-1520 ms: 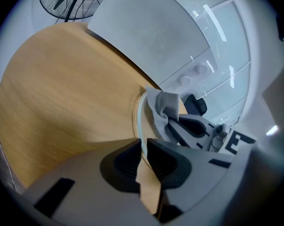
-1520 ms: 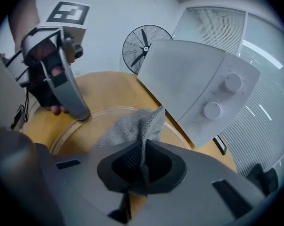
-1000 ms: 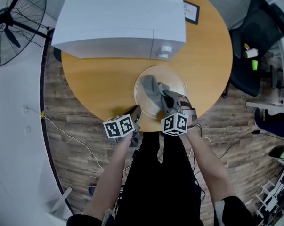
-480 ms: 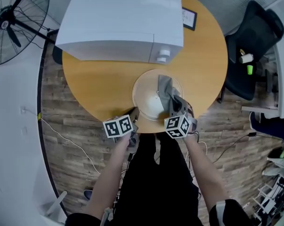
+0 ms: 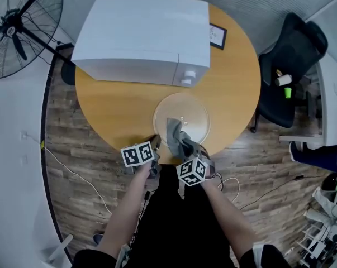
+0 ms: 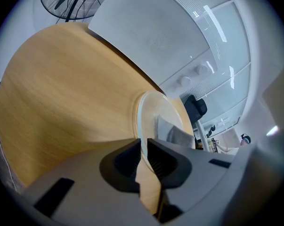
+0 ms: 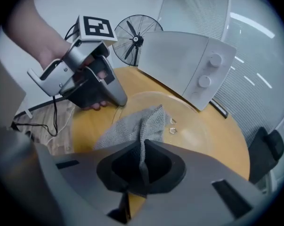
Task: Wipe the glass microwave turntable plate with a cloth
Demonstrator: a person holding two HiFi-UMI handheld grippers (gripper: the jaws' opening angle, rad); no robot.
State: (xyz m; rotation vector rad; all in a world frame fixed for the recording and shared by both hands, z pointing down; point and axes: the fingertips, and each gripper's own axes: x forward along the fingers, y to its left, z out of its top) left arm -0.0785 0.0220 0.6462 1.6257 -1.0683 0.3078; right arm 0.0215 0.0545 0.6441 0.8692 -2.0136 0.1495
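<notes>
Nearest the person, the left tool [image 5: 155,141] grips the near-left rim of the glass plate [image 5: 195,115]. Its jaws have just been opening a little, with the thin glass edge caught in the narrow gap between the ribbed dark pads. The right tool [image 5: 185,148], at the plate's near rim, has its jaws pressed together on a fold of the cloth [image 5: 176,136]. The cloth is grey with a coarse knit weave, and it spills forward in a crumpled heap onto the near half of the plate.

The plate is a clear, round, shallow disc lying close to the near edge of the surface [image 5: 109,102], a round top of smooth honey-coloured wood. Just beyond the plate stands a boxy white microwave [image 5: 140,29] with two round knobs [image 5: 189,77] facing the plate. Beyond the plate to the right, a small dark-framed card [image 5: 217,36] lies flat; its print is too small to read.

The floor [image 5: 73,166] around the surface is brown wood plank. Far left of the plate is a black fan [image 5: 20,18], partly cut off by the frame. Far right of the plate is a black chair [image 5: 294,52].
</notes>
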